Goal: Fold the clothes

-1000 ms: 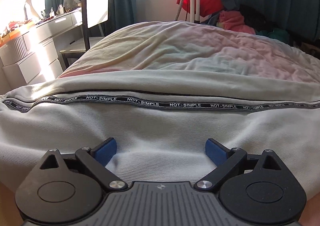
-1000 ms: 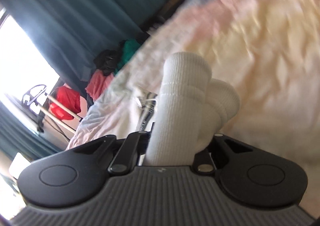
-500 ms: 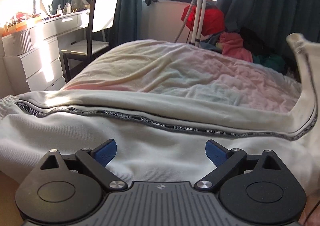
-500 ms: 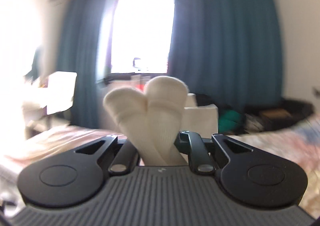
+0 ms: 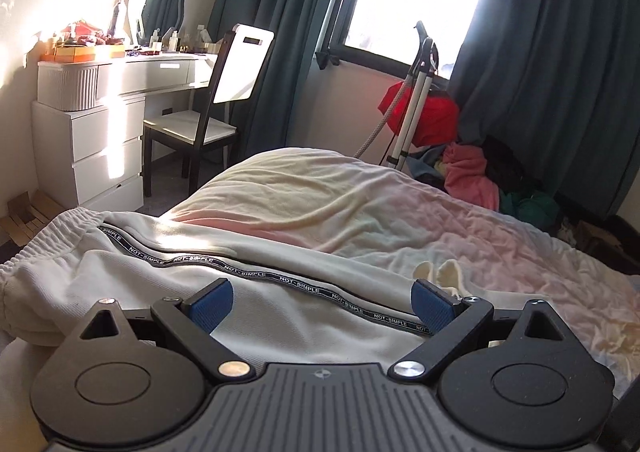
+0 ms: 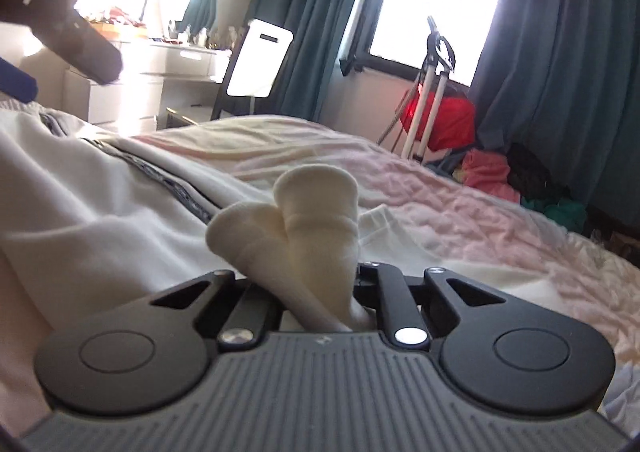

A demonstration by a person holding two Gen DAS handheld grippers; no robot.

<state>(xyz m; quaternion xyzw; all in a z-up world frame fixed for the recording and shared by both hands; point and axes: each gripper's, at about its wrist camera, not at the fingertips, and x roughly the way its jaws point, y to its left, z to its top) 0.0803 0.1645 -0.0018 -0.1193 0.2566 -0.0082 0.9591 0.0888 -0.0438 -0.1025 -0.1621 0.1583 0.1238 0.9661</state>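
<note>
Two cream cuffs [image 6: 304,228] of white trousers [image 5: 280,316] stick up from the right tool [image 6: 316,292], which is clenched on them just above the bed [image 6: 460,212]. The trousers lie spread across the near side of the bed, with a black lettered stripe [image 5: 248,272] running along the leg. The left tool [image 5: 320,304] hovers over them, released, its blue pads [image 5: 210,302] wide apart with nothing between them. Beyond the bed stand a chair [image 5: 208,124], a white dresser [image 5: 100,124], dark curtains [image 5: 560,72] and a heap of clothes [image 5: 468,172].
</note>
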